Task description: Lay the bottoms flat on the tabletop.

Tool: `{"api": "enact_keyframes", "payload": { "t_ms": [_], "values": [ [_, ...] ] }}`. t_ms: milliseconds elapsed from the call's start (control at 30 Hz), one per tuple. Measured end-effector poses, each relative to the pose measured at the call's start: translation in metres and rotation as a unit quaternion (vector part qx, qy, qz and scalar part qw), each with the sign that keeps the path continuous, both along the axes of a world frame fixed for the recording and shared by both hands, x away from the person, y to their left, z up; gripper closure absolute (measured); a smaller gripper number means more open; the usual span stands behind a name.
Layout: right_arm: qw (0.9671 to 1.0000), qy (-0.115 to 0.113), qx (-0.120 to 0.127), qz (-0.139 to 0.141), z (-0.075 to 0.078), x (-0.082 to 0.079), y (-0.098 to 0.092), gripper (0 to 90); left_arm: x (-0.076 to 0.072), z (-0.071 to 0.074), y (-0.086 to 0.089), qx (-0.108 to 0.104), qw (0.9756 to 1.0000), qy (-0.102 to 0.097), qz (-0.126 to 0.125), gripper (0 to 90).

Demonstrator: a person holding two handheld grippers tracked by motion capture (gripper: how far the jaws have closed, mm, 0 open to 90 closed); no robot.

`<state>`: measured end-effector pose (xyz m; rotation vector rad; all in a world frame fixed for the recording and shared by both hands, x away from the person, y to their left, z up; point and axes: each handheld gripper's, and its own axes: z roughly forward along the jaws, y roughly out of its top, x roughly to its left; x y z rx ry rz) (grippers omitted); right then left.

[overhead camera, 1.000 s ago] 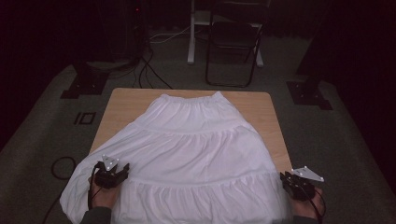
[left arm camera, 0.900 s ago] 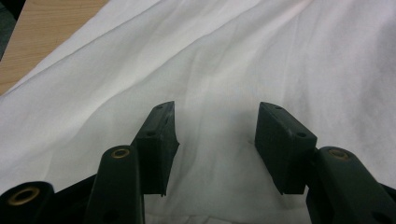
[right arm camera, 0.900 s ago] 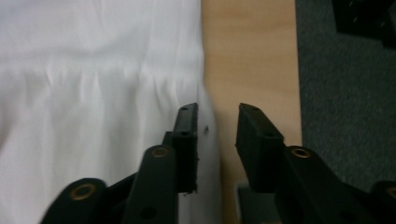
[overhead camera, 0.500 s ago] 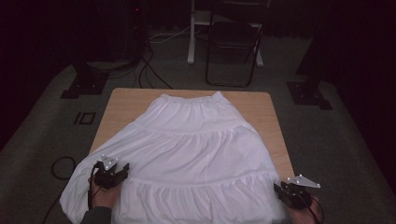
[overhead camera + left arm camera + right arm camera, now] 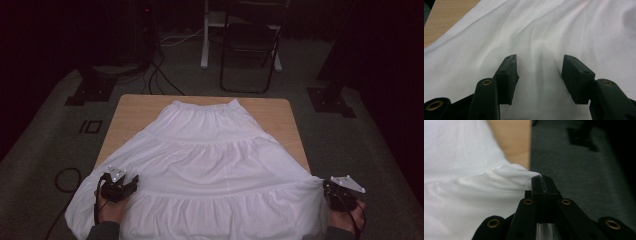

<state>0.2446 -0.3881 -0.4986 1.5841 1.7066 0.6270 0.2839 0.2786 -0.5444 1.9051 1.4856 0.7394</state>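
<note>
A white tiered skirt [image 5: 210, 160] lies spread flat on the wooden table [image 5: 135, 107], waistband at the far side and hem hanging over the near edge. My left gripper [image 5: 129, 184] rests on the skirt's near left part, and its jaws [image 5: 539, 72] stand open over smooth cloth [image 5: 536, 30] with nothing pinched. My right gripper [image 5: 327, 189] sits at the skirt's near right corner, off the table's edge. Its jaws [image 5: 541, 182] have just been closing and are shut on the edge of the white cloth [image 5: 461, 170], which is drawn to a point at the tips.
A dark folding chair [image 5: 248, 45] and a white desk leg [image 5: 205, 35] stand beyond the table. Cables [image 5: 160, 75] run across the grey carpet, with black floor plates [image 5: 90, 92] at both sides. A cable loop [image 5: 65, 177] lies left of the table.
My right gripper has shifted outward to the right and a little up, pulling the skirt's right corner taut. The left gripper has stayed where it was.
</note>
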Motion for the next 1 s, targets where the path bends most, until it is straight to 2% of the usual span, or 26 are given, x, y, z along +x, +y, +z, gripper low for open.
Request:
{"api": "enact_keyframes", "payload": {
  "t_ms": [67,167,300,400,433,467,533,567,633,800,900,1000],
  "values": [
    [0.9998,-0.011,-0.009,-0.012,0.005,0.0,-0.002,90.0,0.0,0.0,0.0,0.0,1.0,0.0,0.0,46.7],
    [0.9997,-0.015,-0.009,-0.02,0.008,0.001,-0.005,90.0,0.0,0.0,0.0,0.003,1.0,0.002,-0.005,46.1],
    [0.9993,-0.006,-0.019,-0.032,0.0,0.005,-0.007,90.0,-0.001,0.0,-0.002,-0.002,1.0,0.003,-0.008,44.7],
    [0.9989,0.004,-0.014,-0.045,-0.009,0.008,-0.009,89.3,-0.002,0.0,-0.005,-0.001,0.9999,0.003,-0.014,44.2],
    [0.9989,0.009,-0.012,-0.044,-0.011,0.009,-0.008,87.3,-0.003,0.0,-0.005,0.0,0.9999,0.004,-0.016,44.2],
    [0.9989,0.012,-0.01,-0.043,-0.013,0.01,-0.007,80.2,-0.003,0.0,-0.006,-0.001,0.9999,0.003,-0.015,44.2],
    [0.9994,0.004,0.004,-0.035,-0.013,0.009,-0.004,69.3,-0.004,0.0,-0.006,-0.003,0.9999,0.003,-0.017,44.0],
    [0.9996,-0.006,0.017,-0.022,-0.011,0.008,-0.002,63.9,-0.004,0.0,-0.006,-0.003,0.9999,0.003,-0.017,44.0],
    [0.9994,-0.017,0.027,-0.008,-0.009,0.007,0.004,59.5,-0.005,0.0,-0.007,-0.003,0.9998,-0.002,-0.019,44.1],
    [0.997,-0.033,0.063,0.031,-0.01,0.007,0.023,54.8,-0.009,0.001,-0.009,-0.004,0.9994,-0.016,-0.03,44.2],
    [0.9936,-0.037,0.09,0.058,-0.013,0.004,0.036,52.9,-0.01,0.002,-0.012,-0.001,0.9992,-0.023,-0.034,44.2],
    [0.9909,-0.035,0.104,0.078,-0.017,-0.001,0.049,51.4,-0.012,0.004,-0.013,0.001,0.9987,-0.035,-0.037,44.5]
  ]
}}
